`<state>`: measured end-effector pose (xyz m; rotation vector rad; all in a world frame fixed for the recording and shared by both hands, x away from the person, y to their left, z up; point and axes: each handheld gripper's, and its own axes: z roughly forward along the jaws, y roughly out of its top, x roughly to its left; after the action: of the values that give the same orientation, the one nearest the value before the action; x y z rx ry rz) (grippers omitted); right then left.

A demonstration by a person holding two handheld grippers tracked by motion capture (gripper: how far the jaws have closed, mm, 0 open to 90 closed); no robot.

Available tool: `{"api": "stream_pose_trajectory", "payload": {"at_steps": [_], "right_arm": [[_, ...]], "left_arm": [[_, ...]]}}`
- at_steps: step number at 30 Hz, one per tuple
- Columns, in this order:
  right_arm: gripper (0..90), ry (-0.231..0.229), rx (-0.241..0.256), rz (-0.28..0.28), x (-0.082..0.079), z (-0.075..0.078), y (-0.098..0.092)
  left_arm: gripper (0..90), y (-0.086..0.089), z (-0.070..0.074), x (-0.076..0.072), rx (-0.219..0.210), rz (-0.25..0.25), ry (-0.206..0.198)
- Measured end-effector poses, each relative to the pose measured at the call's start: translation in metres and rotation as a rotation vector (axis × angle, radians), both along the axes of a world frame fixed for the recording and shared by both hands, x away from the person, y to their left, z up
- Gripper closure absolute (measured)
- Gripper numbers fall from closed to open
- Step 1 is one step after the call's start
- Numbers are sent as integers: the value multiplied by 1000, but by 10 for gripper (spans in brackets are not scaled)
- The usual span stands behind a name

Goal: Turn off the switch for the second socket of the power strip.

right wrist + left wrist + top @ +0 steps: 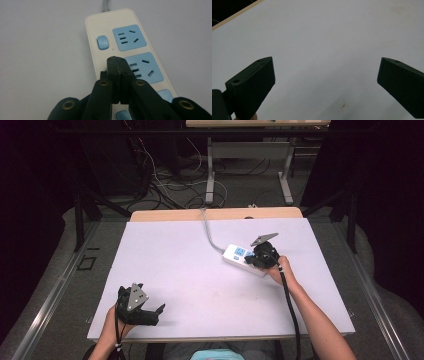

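- Right claw (117,62): jaws pressed together, gripping nothing, tips over the power strip (125,50); its near end lies hidden beneath the claw.
- Left claw (325,82): jaws wide apart, empty, above bare counter (324,32).

Bare table (200,270) lies open between the tools; only the power strip (239,256) and its cord (209,232) obstruct the far right.

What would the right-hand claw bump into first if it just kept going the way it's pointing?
Probably the white power strip: the shut right gripper points down at it, tips near the second blue socket.
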<state>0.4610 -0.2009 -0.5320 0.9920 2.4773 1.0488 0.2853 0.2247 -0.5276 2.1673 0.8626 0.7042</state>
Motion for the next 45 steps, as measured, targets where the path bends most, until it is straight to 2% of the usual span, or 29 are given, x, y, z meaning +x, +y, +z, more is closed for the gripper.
{"api": "stream_pose_trajectory", "payload": {"at_steps": [6, 11, 14, 16, 17, 25, 26, 35, 45], "right_arm": [[900, 11, 5, -9, 0, 0, 0], [900, -1, -1, 1, 0, 0, 0], [900, 2, 11, -4, 0, 0, 1], [900, 3, -8, 4, 0, 1, 0], [900, -4, 7, 4, 0, 0, 1], [900, 1, -8, 7, 0, 1, 0], [900, 7, -7, 6, 0, 1, 0], [900, -10, -19, -1, 0, 1, 2], [900, 7, -11, 10, 0, 1, 0]], "left_arm": [[14, 0, 0, 0, 3, -1, 1], [14, 0, 0, 0, 2, -1, 1], [14, 0, -1, 0, -3, 3, -10], [15, 0, -1, 0, -3, 5, -9], [14, 0, -1, 0, -3, 5, -9], [15, 0, -1, 0, -3, 6, -12], [15, 1, 0, 0, 0, 3, -3], [15, 1, 0, 0, 1, 2, -2], [15, 0, -1, 0, 1, 5, -11]]}}
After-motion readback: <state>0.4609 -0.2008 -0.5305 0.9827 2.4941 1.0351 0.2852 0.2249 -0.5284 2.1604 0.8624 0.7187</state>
